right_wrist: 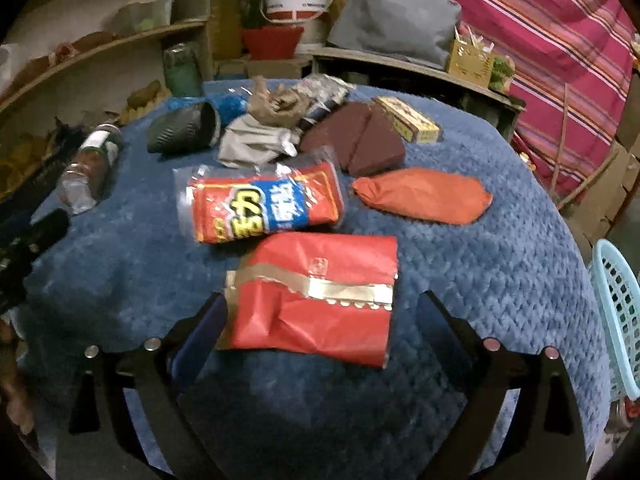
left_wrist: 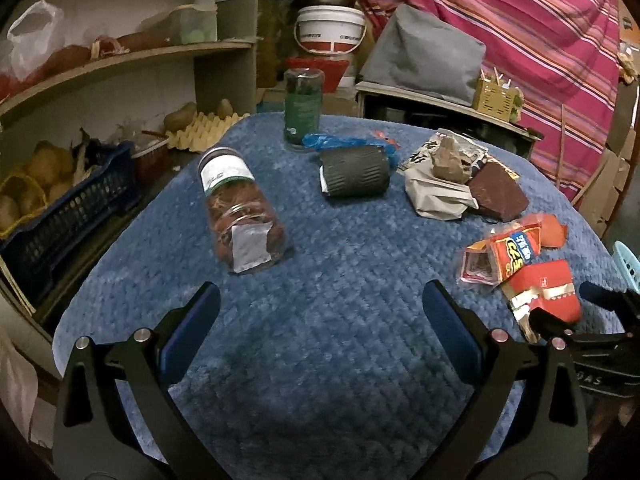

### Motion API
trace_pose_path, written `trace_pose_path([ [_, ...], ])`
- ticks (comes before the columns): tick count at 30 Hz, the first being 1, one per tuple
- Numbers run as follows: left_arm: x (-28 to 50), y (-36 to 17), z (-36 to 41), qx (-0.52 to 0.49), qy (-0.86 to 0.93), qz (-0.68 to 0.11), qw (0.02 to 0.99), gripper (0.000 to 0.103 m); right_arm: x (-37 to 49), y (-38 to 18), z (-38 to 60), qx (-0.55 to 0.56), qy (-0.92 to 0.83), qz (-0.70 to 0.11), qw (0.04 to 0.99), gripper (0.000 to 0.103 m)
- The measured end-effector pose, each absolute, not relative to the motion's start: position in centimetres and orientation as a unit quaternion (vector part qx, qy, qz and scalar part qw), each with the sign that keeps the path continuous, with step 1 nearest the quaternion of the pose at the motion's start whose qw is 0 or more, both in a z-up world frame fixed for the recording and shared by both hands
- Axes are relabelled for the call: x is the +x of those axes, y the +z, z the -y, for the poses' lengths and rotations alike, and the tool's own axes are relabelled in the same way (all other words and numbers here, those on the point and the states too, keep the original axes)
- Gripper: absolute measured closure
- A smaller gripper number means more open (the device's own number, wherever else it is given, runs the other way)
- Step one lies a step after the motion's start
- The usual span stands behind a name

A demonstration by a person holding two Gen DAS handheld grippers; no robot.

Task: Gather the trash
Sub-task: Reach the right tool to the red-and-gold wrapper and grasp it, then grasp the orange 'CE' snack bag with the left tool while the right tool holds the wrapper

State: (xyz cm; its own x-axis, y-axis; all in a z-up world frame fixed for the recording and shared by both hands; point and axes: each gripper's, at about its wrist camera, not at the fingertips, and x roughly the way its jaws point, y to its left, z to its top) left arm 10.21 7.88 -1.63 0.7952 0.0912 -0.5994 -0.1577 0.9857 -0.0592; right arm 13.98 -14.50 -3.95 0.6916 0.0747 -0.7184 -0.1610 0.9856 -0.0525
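Observation:
My right gripper (right_wrist: 322, 304) stands open over the blue-clothed table (right_wrist: 500, 264), pointing down at it. A red paper packet with a gold strip (right_wrist: 320, 304) lies flat between its jaws; the left pad is at the packet's edge and the right pad is clear of it. Just beyond lie a red, blue and yellow snack wrapper (right_wrist: 264, 204) and an orange-red pouch (right_wrist: 424, 196). My left gripper (left_wrist: 320, 300) is open over bare cloth with nothing between its fingers. In the left wrist view the red packet (left_wrist: 548, 288) lies at the right, with the right gripper's fingers (left_wrist: 600, 296) beside it.
Farther back lie a dark ribbed cup on its side (left_wrist: 356, 172), crumpled grey paper (left_wrist: 436, 196), brown triangular packets (right_wrist: 356, 140) and a yellow box (right_wrist: 412, 120). A clear jar (left_wrist: 240, 208) lies at the left, a green jar (left_wrist: 302, 108) stands behind. A light blue basket (right_wrist: 616, 312) is off the table's right edge.

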Motion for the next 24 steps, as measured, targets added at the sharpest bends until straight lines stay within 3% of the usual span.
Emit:
trace_pose_path([
  [7,10.36,-1.84,-8.11,-0.06,0.068,-0.317,0.944,0.005,14.67,-5.0,14.97,-0.037,0.08,-0.404,0.91,0.012],
  [10,10.3,-1.8,-7.7,-0.05,0.067,-0.314,0.946,0.005,14.68,-5.09,14.84,-0.035,0.091,-0.405,0.909,0.025],
  [19,10.56,-2.03,-7.75,-0.056,0.066,-0.323,0.942,0.005,14.59,-5.05,14.38,-0.041,0.111,-0.401,0.908,0.04],
  [21,10.57,-2.0,-7.64,-0.055,0.067,-0.323,0.943,0.005,14.45,-4.96,14.24,-0.041,0.121,-0.401,0.907,0.05],
  [24,10.61,-2.03,-7.61,-0.05,0.067,-0.323,0.943,0.005,14.26,-4.79,14.1,-0.041,0.131,-0.4,0.906,0.057],
])
